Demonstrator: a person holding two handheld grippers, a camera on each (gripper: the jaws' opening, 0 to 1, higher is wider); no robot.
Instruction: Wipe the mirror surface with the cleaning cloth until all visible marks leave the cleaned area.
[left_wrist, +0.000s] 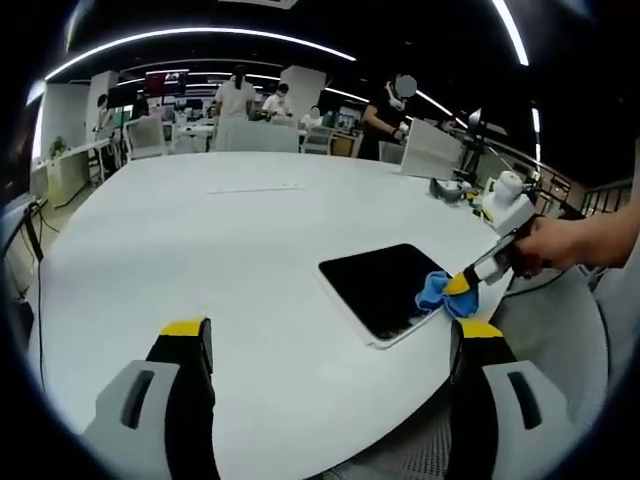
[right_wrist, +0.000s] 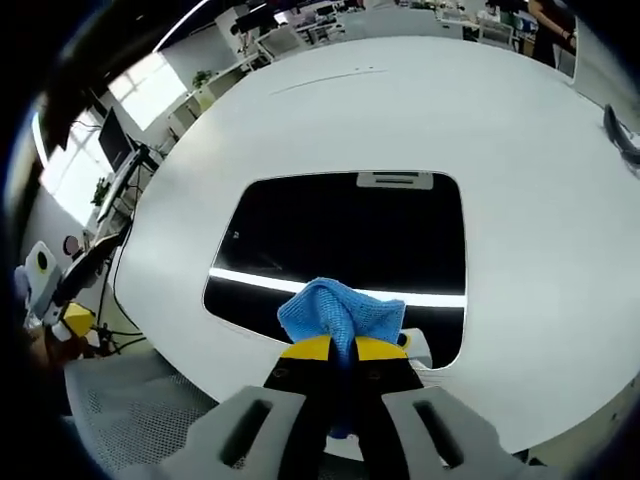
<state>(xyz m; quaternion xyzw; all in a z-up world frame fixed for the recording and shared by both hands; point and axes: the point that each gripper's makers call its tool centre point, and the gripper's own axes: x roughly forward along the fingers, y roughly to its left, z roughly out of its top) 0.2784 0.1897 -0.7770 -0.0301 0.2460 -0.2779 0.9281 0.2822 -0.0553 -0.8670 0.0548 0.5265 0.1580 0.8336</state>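
Softly crumpled blue cloth (right_wrist: 342, 310) on glossy rounded-rectangle mirror (right_wrist: 340, 235).

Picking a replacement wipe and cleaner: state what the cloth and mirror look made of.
Cloth: soft blue fabric, probably microfibre; it bunches in folds with a fuzzy, matte surface. Mirror: glossy glass-like panel with a pale rim, apparently; it reflects a sharp ceiling light strip.

Gripping and hovering.
Right gripper (right_wrist: 341, 350) pinching the cloth (right_wrist: 340, 312) over the mirror (right_wrist: 340, 235); left gripper (left_wrist: 330, 345) hanging wide-jawed beside the mirror.
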